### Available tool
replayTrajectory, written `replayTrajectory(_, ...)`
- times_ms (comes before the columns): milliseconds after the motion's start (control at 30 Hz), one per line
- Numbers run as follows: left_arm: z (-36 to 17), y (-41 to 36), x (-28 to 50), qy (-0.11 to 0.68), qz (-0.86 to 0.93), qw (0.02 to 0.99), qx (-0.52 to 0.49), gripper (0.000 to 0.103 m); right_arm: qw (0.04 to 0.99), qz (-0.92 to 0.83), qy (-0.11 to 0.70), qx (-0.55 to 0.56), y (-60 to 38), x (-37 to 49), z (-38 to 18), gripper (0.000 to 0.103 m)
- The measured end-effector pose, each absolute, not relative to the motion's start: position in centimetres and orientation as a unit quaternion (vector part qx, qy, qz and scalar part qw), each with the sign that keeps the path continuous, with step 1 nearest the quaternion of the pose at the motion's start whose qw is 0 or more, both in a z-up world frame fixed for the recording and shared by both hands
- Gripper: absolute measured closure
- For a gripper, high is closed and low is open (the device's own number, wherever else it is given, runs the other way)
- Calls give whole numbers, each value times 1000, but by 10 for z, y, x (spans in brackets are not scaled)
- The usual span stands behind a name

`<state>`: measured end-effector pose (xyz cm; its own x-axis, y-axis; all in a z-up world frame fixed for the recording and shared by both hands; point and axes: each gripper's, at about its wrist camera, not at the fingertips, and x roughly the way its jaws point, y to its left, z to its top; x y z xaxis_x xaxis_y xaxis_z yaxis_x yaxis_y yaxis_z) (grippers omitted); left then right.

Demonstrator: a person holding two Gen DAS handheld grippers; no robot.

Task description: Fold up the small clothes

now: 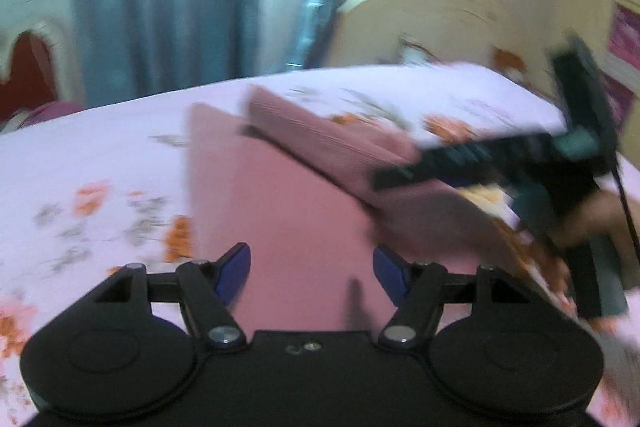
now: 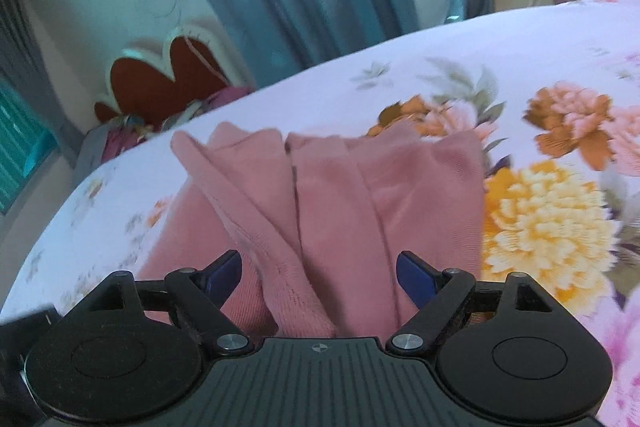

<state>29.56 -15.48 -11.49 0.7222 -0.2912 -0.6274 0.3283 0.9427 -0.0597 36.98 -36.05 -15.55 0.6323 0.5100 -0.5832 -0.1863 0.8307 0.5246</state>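
We see a floral bedsheet (image 2: 520, 39) with a pink garment (image 2: 332, 195) lying on it, its long axis running away from us. It lies directly ahead of both grippers. Our right gripper (image 2: 319, 277) hovers nearer, over its near edge; our left gripper (image 1: 311, 275) is beside it. Both are spread wide and hold nothing.

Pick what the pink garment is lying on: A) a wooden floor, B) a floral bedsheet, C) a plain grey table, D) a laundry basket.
B: the pink garment lies spread on a floral bedsheet printed with orange and yellow flowers.
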Motion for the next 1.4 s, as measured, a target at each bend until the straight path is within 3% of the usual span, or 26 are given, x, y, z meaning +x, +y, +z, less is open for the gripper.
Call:
replayTrajectory(133, -115, -134, 320, 333, -118, 935, -12, 37, 879, 201, 381, 205, -356, 382, -163, 21)
replayTrajectory(200, -116, -131, 332, 334, -104, 937, -23, 37, 874, 206, 384, 214, -356, 389, -165, 57)
replayTrajectory(367, -115, -128, 346, 332, -98, 938, -25, 37, 868, 184, 388, 250, -369, 395, -169, 93)
replayTrajectory(600, -116, -137, 358, 326, -124, 937, -22, 37, 889, 119, 345, 275, -409, 362, -158, 94)
replayTrajectory(700, -130, -142, 361, 343, -129, 930, -18, 36, 882, 90, 377, 266, -413, 361, -178, 94)
replayTrajectory(867, -137, -139, 360, 350, -130, 927, -23, 36, 890, 73, 365, 264, -410, 355, -169, 94)
replayTrajectory(1100, -139, -134, 355, 359, -133, 924, -25, 36, 857, 109, 384, 326, -426, 349, -172, 93)
replayTrajectory(1200, -138, -134, 356, 361, -134, 923, -25, 36, 855, 137, 392, 310, -428, 334, -161, 78)
replayTrajectory(1267, -137, -135, 355, 360, -138, 923, -18, 36, 853, 147, 399, 301, -425, 322, -160, 73)
replayTrajectory(1400, -135, -132, 349, 361, -143, 922, -16, 36, 853, 154, 408, 288, -421, 296, -159, 73)
